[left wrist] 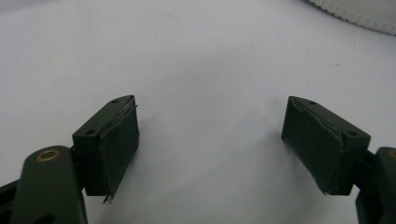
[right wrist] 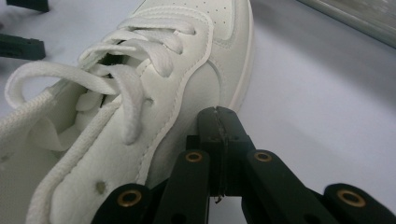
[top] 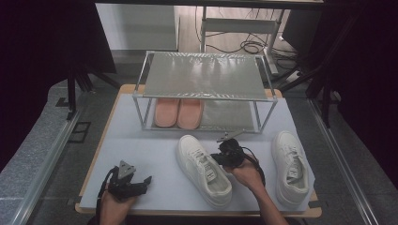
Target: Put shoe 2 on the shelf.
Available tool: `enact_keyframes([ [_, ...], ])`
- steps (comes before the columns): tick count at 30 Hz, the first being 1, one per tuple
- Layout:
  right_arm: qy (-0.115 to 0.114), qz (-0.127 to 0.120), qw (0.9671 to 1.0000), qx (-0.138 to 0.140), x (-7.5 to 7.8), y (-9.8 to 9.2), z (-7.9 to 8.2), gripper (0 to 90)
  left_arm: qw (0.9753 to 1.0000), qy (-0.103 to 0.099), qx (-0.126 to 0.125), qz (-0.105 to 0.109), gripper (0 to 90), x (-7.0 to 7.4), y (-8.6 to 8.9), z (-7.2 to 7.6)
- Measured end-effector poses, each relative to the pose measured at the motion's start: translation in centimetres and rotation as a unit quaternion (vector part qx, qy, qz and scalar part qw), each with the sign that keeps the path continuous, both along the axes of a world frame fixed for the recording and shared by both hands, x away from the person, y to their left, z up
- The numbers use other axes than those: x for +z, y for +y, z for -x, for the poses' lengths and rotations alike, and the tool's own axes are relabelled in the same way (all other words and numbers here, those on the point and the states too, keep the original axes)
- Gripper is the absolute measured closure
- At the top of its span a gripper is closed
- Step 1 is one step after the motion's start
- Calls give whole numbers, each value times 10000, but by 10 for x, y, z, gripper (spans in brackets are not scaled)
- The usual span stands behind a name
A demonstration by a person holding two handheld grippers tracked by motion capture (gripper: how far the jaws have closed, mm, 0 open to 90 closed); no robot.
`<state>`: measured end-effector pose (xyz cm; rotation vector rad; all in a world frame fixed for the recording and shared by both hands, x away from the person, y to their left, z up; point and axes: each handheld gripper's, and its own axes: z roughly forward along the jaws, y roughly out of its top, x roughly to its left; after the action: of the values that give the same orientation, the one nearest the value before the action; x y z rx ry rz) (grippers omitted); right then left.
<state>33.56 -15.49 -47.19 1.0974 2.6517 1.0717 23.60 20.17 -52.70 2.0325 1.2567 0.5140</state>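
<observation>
Two white lace-up sneakers lie on the white mat. The left sneaker points away at a slant, and the right sneaker lies near the mat's right edge. My right gripper is shut with nothing between its jaws, its tips against the left sneaker's right side by the laces. My left gripper rests open on the mat at the front left, holding nothing. A strip of sneaker sole shows in the top right corner of the left gripper view.
A metal two-shelf rack stands at the back of the table. A pair of pink slippers sits on the left half of its lower shelf. Dark floor and table legs surround the table.
</observation>
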Motion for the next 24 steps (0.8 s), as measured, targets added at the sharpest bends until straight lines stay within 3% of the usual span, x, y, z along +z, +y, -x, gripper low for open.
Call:
enact_keyframes([
  [4, -89, 31, 9998, 166, 0, 9, 1, 900, 10000, -3, -1, 3, 191, 0, 0, 0],
  [8, -145, 128, 9997, 136, 2, 7, 2, 872, 10000, -2, -3, 2, 191, 0, 0, 0],
  [13, -337, 393, 9987, 18, 7, -8, 9, 755, 10000, -3, 0, 3, 191, 0, 0, 0],
  [24, -325, 437, 9985, -47, 24, -31, 24, 553, 10000, -3, -1, 1, 191, 0, 0, 0],
])
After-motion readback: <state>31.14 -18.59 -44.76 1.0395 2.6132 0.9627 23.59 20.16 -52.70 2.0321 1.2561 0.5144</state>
